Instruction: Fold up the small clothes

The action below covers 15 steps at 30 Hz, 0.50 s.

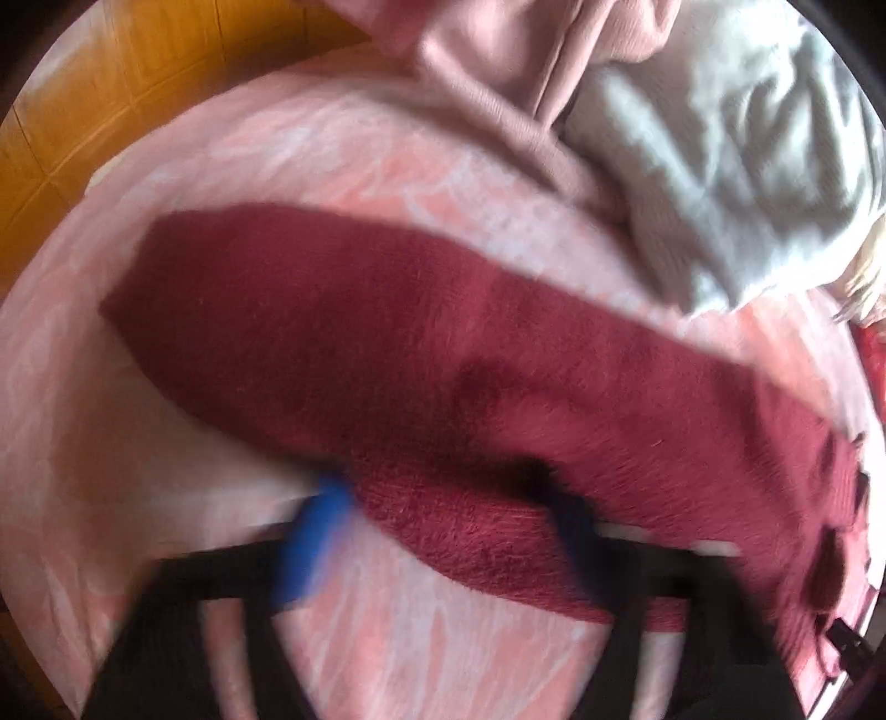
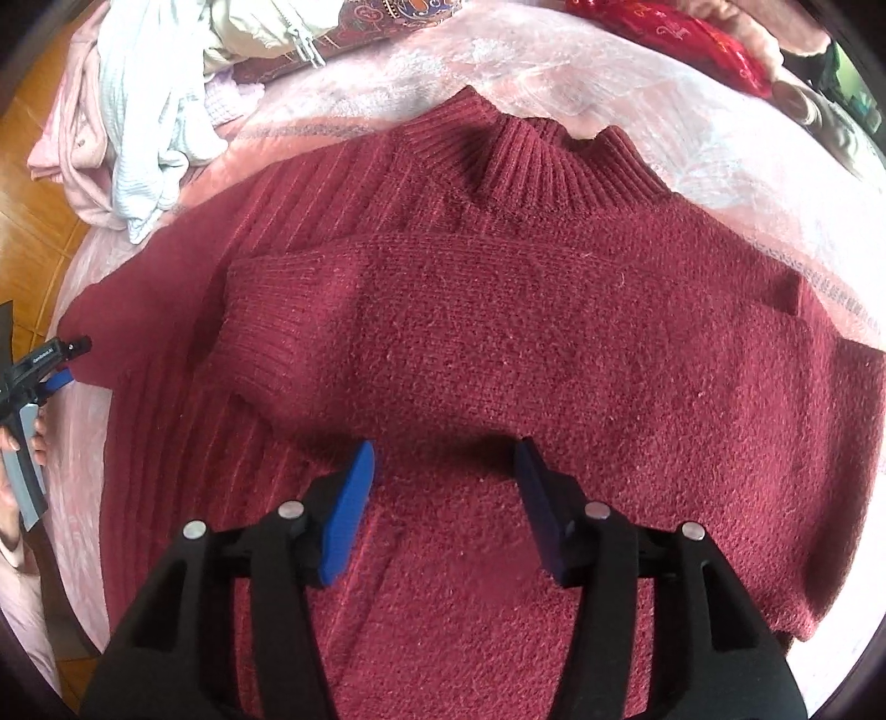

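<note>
A dark red knit sweater [image 2: 498, 343] lies flat on a pink bedspread [image 2: 747, 183], collar at the far side, one sleeve folded across its chest. My right gripper [image 2: 446, 476] hovers open and empty over the sweater's lower middle. In the blurred left wrist view my left gripper [image 1: 448, 498] is at the near edge of the other sleeve [image 1: 387, 343], which stretches across the bed. Its blue fingers [image 1: 315, 531] stand apart, with the sleeve's edge between them. The left gripper also shows in the right wrist view [image 2: 66, 360], at the sleeve's cuff.
A pile of pink [image 1: 498, 72] and pale grey-white clothes [image 1: 731, 166] lies at the bed's far side, also in the right wrist view [image 2: 144, 122]. Red patterned items [image 2: 692, 39] lie beyond the collar. Wooden floor [image 1: 83, 111] shows past the bed's edge.
</note>
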Available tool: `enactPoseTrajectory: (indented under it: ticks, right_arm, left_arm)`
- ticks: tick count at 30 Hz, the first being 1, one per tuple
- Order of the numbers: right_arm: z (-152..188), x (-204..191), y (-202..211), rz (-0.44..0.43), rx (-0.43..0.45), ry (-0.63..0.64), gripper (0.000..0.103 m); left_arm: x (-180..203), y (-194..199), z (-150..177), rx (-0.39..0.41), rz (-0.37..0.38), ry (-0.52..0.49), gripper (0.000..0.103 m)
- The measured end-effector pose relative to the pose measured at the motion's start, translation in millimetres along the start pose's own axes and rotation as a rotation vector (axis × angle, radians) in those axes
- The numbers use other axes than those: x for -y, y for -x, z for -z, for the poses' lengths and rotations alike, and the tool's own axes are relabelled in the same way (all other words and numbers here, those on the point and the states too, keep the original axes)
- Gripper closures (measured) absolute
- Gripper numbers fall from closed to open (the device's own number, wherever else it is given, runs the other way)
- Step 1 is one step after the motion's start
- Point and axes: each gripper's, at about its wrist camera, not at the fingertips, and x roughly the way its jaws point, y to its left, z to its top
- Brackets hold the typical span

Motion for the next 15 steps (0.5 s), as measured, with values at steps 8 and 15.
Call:
enactPoseTrajectory:
  ticks: [8,15]
  right_arm:
    - [9.3,16.1,11.0,-0.014,0.003,-0.012,0.05]
    - [14.3,34.0,22.5,-0.003,0.016,-0.027,0.05]
  left_arm:
    - [41.4,23.3,7.8,0.052,0.157,-0.09,0.092]
    - [131.9,72.6,40.3,0.11,0.376,-0.249,0.092]
